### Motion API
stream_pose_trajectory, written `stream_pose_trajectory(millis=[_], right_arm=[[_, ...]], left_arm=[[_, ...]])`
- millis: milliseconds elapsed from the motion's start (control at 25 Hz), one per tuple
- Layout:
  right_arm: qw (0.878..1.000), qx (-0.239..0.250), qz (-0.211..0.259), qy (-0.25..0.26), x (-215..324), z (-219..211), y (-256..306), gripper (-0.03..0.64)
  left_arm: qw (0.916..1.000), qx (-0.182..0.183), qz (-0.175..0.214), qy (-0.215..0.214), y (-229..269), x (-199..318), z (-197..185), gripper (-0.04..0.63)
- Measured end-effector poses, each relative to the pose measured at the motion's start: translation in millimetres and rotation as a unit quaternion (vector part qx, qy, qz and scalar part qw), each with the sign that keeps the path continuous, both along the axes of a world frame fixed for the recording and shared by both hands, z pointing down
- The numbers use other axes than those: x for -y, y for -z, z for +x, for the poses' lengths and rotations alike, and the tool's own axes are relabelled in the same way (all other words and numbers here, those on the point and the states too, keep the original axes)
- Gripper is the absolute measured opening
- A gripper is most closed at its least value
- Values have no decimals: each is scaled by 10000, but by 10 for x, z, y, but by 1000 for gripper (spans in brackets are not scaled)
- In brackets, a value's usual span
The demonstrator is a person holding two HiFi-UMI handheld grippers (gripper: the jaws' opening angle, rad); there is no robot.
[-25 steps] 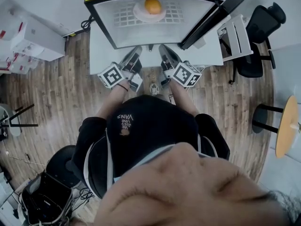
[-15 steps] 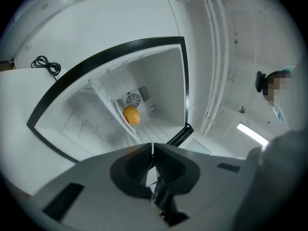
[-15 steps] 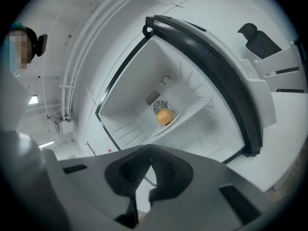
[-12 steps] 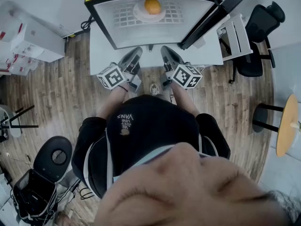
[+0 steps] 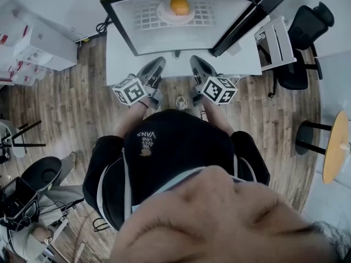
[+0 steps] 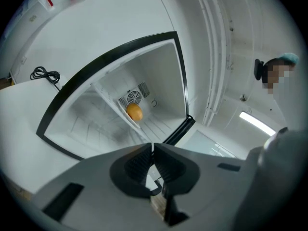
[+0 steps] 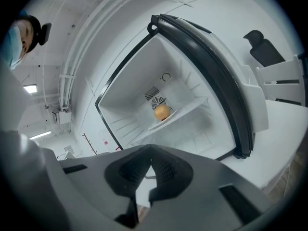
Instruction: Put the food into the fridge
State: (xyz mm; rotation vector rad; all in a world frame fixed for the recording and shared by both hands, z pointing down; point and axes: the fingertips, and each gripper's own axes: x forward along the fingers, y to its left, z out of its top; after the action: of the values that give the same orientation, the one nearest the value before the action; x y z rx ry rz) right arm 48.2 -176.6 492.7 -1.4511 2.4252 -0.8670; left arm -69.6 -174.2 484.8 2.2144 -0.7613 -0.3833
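An orange (image 5: 178, 5) lies on a white plate (image 5: 178, 15) on the wire shelf inside the small open fridge (image 5: 118, 21), which stands on a white table (image 5: 241, 64). The fridge door (image 5: 252, 18) is swung out to the right. My left gripper (image 5: 156, 64) and right gripper (image 5: 196, 62) hover side by side in front of the fridge opening, over the table's near edge. In the left gripper view the orange (image 6: 134, 112) sits well beyond my left gripper (image 6: 152, 148), whose tips meet on nothing. In the right gripper view my right gripper (image 7: 150, 160) is likewise shut and empty, with the orange (image 7: 162, 112) far ahead.
A black office chair (image 5: 304, 43) and a white rack (image 5: 274, 43) stand right of the fridge. A round wooden table (image 5: 335, 147) is at the far right. White boxes (image 5: 38, 43) sit left; a black cord (image 6: 45, 74) lies on the table. Another person (image 5: 33, 223) crouches at lower left.
Both grippers have rolled slightly while staying in place before the fridge. At lower left the black stool and bag have shifted left and a person has come into view.
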Motion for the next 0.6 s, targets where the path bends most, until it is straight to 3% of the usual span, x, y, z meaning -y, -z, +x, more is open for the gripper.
stream_pose_trajectory(millis=[600], right_arm=[[9997,-226,-94,-3,-78,4,-78,12]], left_arm=[[9996,213,-59,-166,-118,-109,5,23]])
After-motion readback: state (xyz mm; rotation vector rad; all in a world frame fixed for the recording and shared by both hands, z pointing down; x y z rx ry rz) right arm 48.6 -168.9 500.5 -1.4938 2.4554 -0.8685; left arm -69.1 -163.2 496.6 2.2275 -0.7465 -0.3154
